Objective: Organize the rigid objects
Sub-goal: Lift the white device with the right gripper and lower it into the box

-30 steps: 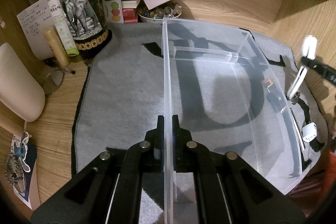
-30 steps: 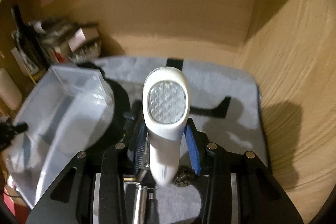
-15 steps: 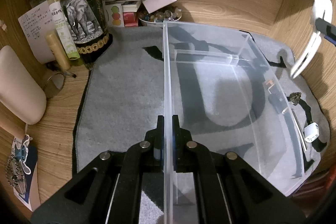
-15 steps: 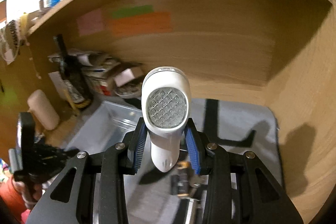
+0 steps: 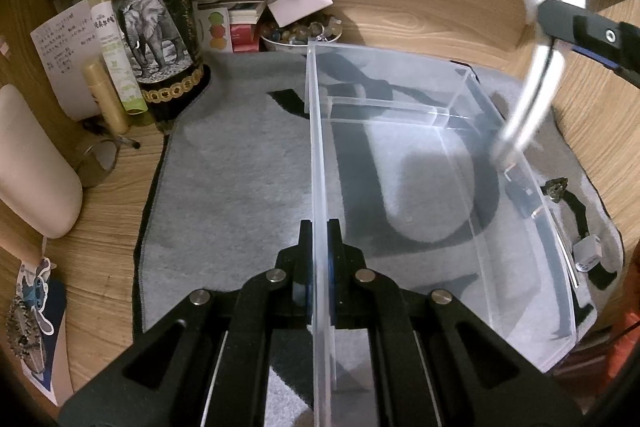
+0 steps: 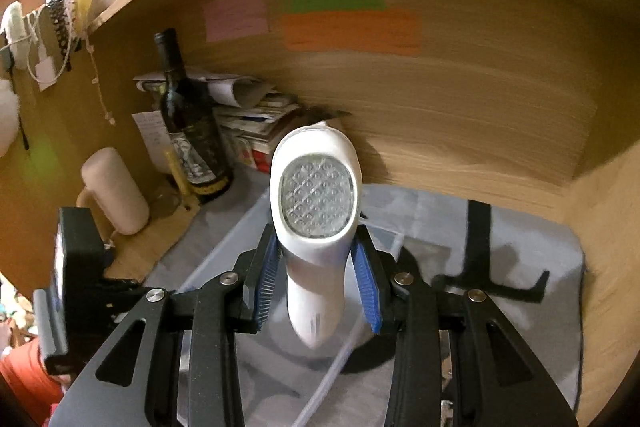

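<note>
The left gripper (image 5: pixel 318 247) is clamped on the near wall of a clear, rectangular plastic storage bin (image 5: pixel 440 163) that sits on a grey felt mat (image 5: pixel 232 187), apparently to keep the light bin from sliding. The right gripper (image 6: pixel 318 279) pinches the narrow neck of a white plastic handheld device with a textured oval face (image 6: pixel 316 203), holding it in the air above the bin's far edge, likely ready to lower it inside. A dark wine bottle with an elephant label (image 5: pixel 154 23) stands among clutter beyond the mat.
</note>
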`<state>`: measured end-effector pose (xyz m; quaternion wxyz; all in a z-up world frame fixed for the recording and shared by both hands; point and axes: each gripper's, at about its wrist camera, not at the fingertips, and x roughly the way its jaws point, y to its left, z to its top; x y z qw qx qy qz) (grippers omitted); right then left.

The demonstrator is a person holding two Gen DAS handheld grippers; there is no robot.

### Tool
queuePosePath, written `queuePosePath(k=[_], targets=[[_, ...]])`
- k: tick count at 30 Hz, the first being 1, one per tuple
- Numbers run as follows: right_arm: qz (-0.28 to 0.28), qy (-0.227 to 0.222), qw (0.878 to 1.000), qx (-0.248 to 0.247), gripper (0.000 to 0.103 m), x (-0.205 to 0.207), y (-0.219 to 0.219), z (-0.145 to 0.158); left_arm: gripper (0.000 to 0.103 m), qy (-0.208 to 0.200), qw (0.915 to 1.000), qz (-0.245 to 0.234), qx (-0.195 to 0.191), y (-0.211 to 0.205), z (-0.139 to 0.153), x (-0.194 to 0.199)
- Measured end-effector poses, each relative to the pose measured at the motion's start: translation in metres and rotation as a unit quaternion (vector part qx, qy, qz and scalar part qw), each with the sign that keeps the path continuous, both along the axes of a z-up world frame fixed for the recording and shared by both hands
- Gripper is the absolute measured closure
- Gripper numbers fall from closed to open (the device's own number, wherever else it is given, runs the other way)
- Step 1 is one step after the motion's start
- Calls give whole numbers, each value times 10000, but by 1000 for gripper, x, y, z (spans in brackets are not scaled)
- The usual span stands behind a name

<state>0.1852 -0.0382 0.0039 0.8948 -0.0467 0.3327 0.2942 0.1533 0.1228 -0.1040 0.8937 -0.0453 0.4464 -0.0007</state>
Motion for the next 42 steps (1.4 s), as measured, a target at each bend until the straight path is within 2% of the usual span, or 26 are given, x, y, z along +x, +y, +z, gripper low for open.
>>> queuePosePath(k=[13, 18, 25, 32, 39, 42], targets=[[333, 675, 9949, -664, 70, 18, 38, -53, 98, -36, 10000, -55, -29, 0, 0, 0], [300, 743, 9918, -999, 70, 23, 45, -67, 98, -36, 10000, -55, -46, 0, 0, 0], [392, 1147, 9849, -1237, 70, 31, 46, -83, 98, -41, 10000, -47, -19, -1, 0, 0], [556, 1168, 9813, -1427, 69, 24, 53, -88, 98, -47, 10000, -55, 0, -1, -1, 0], [585, 914, 9860, -1267, 68, 16, 50, -74, 98, -47, 10000, -53, 5, -1, -1, 1], [612, 770, 9876, -1220, 60, 8, 49, -67, 98, -47, 10000, -42, 26, -1, -1, 1]])
